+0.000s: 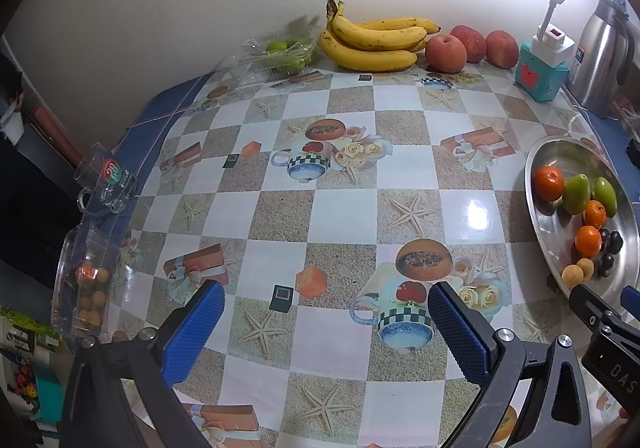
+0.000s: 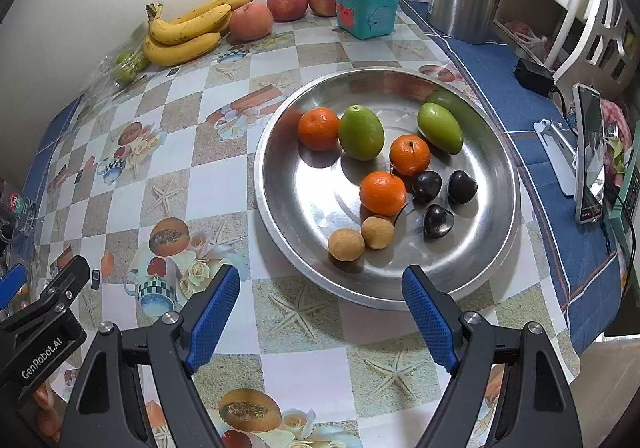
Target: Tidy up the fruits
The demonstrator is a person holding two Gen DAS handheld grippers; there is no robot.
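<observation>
Plate — three tangerines, three cherries.

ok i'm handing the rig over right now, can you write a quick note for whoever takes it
Left gripper: open, empty, over bare checked tablecloth.
Right gripper: open, empty, just short of the near rim of the round steel tray.
In the tray: three small oranges, two green oval fruits, three dark cherries, two tan round fruits, all mixed together.
Along the wall: yellow banana bunch, three red-pink apples, green fruits in a clear wrapper.
Left table edge: clear plastic box holding small tan and orange fruits.
Nothing is held; whether any sorting is done cannot be told.
</observation>
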